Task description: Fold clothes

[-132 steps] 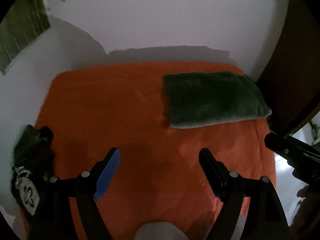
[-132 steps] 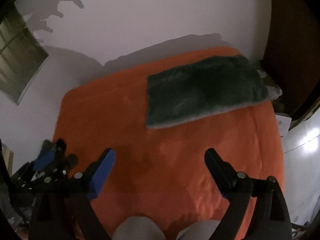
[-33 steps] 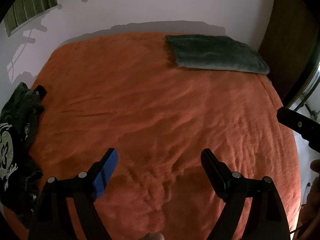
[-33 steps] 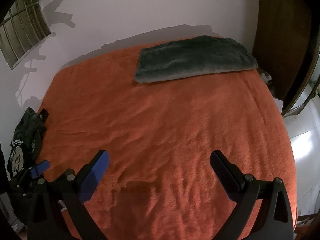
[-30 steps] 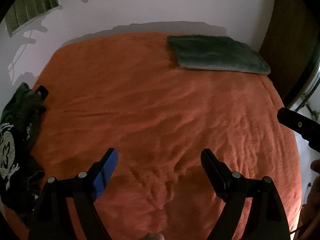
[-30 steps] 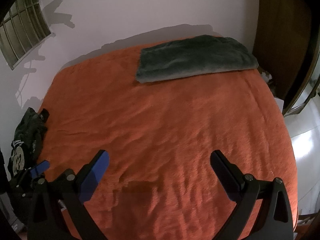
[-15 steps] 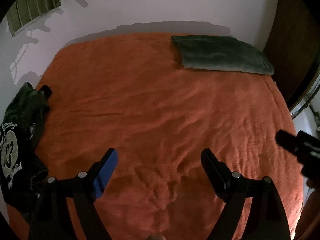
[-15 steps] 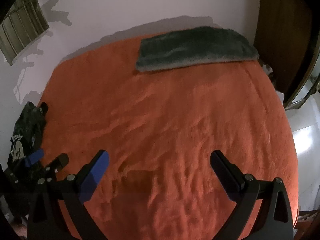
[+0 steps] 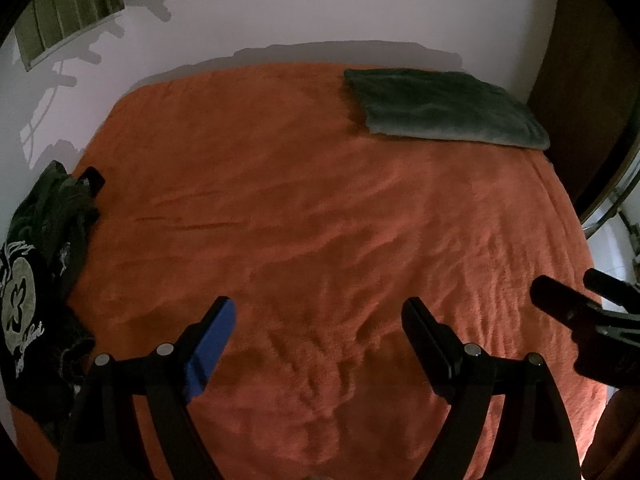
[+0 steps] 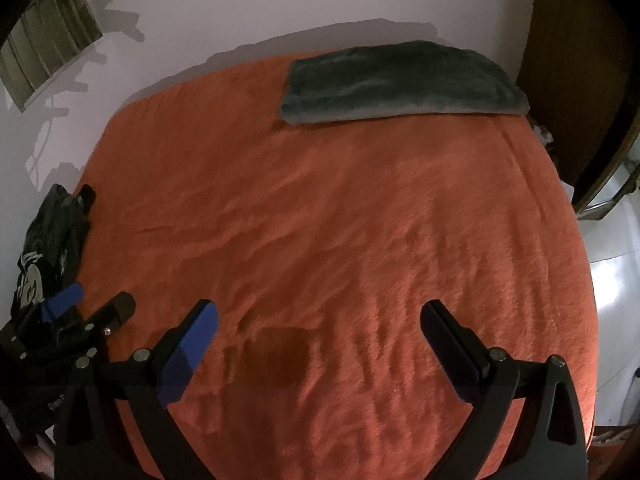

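Note:
A crumpled dark garment (image 9: pixel 36 280) with a pale print lies at the left edge of the orange bed cover (image 9: pixel 320 200); the right wrist view shows the garment (image 10: pixel 48 240) there too. My left gripper (image 9: pixel 318 312) hangs open over the near part of the bed, to the right of the garment, with nothing between its fingers. My right gripper (image 10: pixel 320 312) is also open and empty above the cover (image 10: pixel 360 220). Each gripper shows in the other's view: the right gripper (image 9: pixel 566 280) at the right edge, the left gripper (image 10: pixel 100 298) at the lower left beside the garment.
A folded grey-green blanket (image 9: pixel 444 108) lies at the far right of the bed, also seen as the blanket (image 10: pixel 400 80). A white wall stands behind, a slatted window (image 9: pixel 68 12) at the upper left, and dark wooden furniture (image 9: pixel 592 80) at the right.
Since the oldest frames both views take in much more of the bed. Over the last second the right gripper has sunk lower at the right edge of the left wrist view. Both grippers stay open.

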`<action>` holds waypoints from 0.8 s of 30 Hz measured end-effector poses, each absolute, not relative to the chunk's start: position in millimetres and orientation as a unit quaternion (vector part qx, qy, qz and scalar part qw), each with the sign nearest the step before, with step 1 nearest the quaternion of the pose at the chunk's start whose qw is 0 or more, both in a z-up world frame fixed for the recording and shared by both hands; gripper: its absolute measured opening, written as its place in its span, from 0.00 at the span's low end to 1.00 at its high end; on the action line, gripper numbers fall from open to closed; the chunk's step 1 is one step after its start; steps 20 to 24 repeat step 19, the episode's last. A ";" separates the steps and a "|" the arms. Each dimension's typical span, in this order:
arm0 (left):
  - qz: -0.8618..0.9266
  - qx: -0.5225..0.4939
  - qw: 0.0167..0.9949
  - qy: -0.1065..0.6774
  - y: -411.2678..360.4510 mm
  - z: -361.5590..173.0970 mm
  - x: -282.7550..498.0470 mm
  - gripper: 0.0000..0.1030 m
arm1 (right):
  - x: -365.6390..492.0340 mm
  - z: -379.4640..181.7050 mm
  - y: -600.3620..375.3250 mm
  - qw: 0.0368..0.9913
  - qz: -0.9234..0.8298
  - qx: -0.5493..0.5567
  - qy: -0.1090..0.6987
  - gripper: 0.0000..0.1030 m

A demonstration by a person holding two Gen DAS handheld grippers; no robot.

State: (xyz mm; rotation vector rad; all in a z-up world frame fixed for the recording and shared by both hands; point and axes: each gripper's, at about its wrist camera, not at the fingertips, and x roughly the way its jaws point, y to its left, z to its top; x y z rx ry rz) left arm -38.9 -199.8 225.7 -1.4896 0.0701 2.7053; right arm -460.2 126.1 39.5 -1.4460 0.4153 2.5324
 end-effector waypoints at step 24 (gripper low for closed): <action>0.875 -0.482 0.035 0.006 -201.9 230.4 -34.2 0.84 | -462.2 35.1 113.9 0.093 0.851 -0.502 0.122 0.98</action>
